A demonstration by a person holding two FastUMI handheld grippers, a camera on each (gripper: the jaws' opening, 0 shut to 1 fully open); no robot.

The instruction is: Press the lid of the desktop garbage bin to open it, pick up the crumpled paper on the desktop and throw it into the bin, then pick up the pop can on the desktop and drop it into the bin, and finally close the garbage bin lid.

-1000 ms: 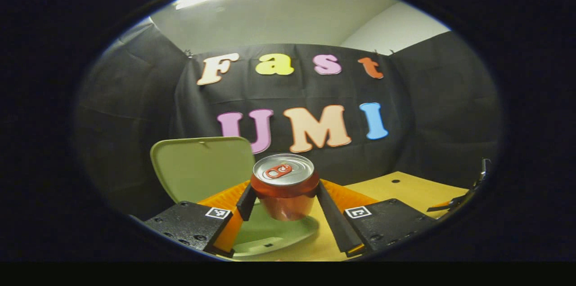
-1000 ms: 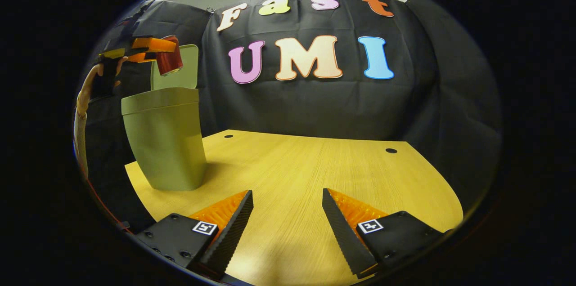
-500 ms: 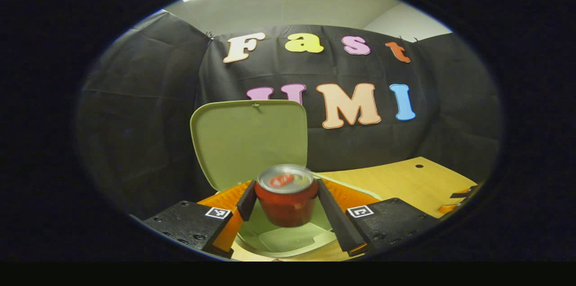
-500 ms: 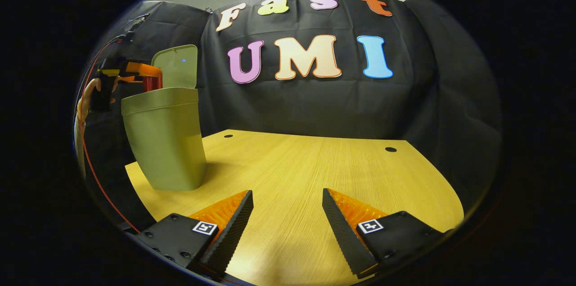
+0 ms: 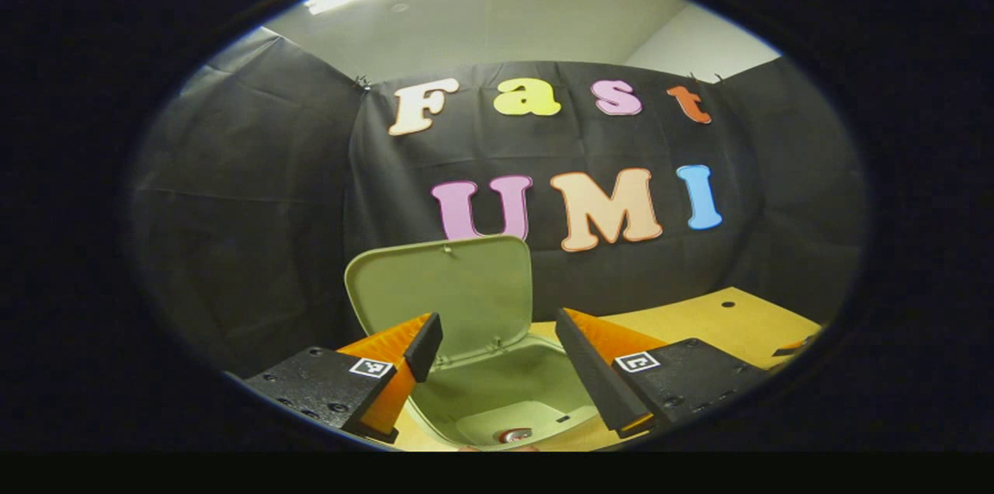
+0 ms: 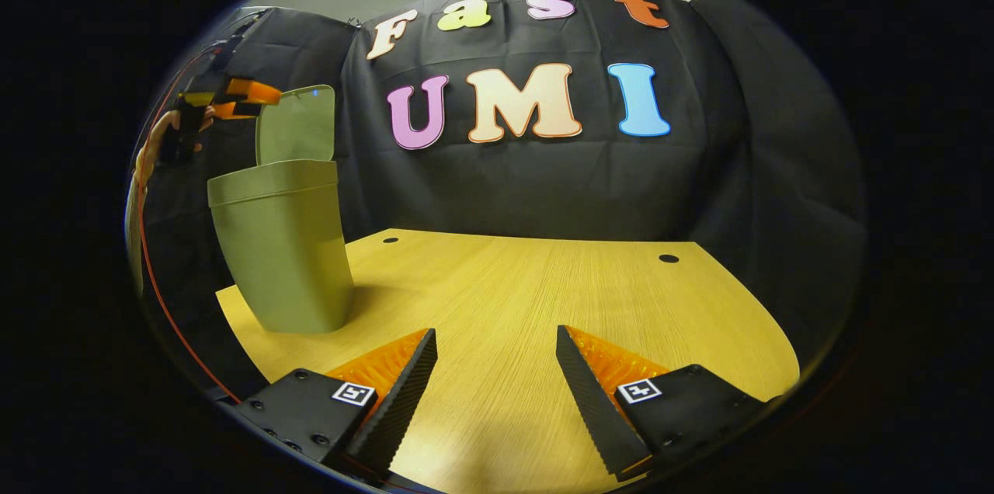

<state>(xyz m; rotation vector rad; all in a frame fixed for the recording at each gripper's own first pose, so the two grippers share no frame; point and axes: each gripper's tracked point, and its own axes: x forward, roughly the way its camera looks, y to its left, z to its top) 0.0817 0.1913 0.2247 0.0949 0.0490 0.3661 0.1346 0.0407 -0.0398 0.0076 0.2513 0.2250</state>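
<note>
Left gripper poised above the mouth of the garbage bin, jaws spread wide with nothing between them. Placement over the opening reads as the release spot for a straight drop.

Pop can down inside the bin, just its top showing at the bottom of the well. Crumpled paper not made out in there.

Lid standing upright at the far side of the opening, hinged back so the mouth stays clear.

From the right gripper view: bin at the far left of the table, left gripper held high just beside the raised lid.

Right gripper low over the near table, fingers parted and empty, parked well apart from the bin, out of the way.

Judged remaining: closing the lid.
</note>
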